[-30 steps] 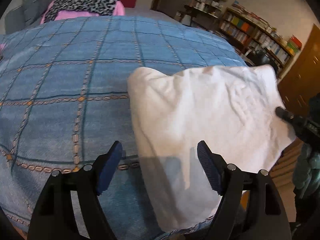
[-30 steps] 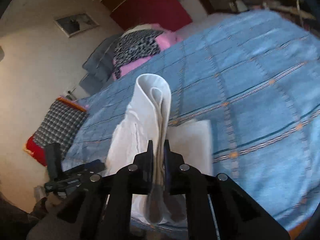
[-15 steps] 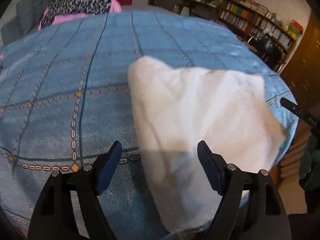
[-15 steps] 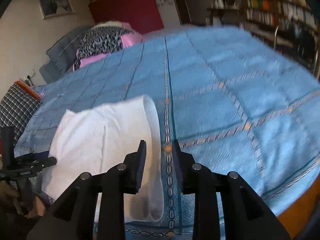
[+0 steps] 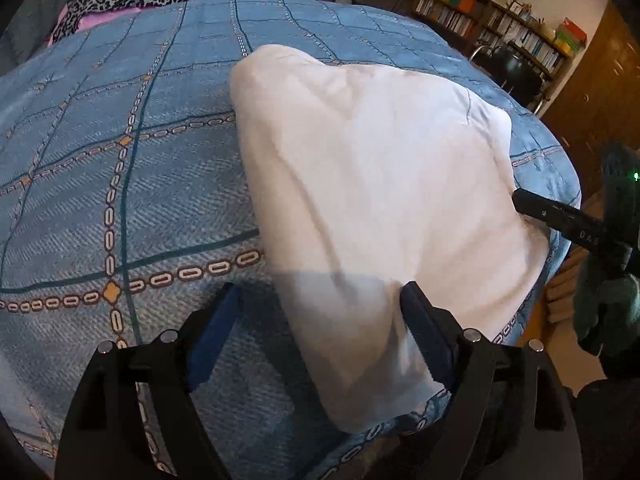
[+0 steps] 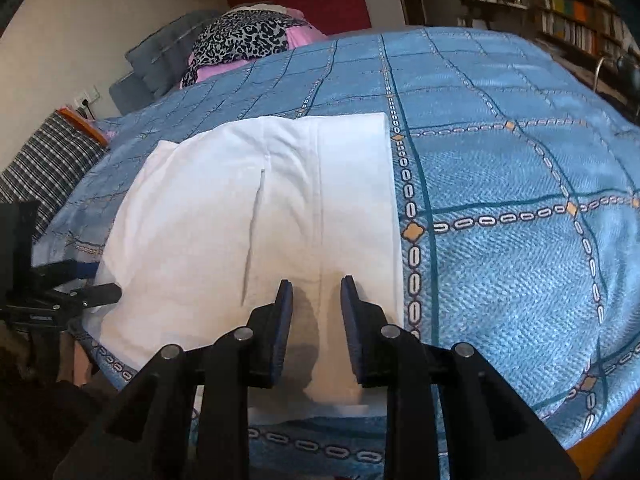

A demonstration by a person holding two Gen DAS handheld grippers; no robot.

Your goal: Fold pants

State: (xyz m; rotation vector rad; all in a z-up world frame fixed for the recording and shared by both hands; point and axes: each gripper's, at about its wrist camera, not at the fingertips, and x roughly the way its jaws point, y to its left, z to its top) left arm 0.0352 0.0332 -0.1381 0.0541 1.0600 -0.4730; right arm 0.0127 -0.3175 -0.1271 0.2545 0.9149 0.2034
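The folded white pants lie flat on the blue bedspread, directly ahead of and under the right gripper. Its jaws, narrowly parted after closing slightly, grip nothing. The left gripper stands wide, its jaws having just been opening, straddling the pants' near corner; no writing is legible.

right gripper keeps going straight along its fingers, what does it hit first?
Most likely the folded white pants lying on the blue bedspread: the right gripper has its open jaws just above the cloth's near edge, though the gap is hard to judge.

The blue bedspread to my right lies bare, so I can pass there. Pillows block the bed's far end, and bookshelves crowd the far right side.
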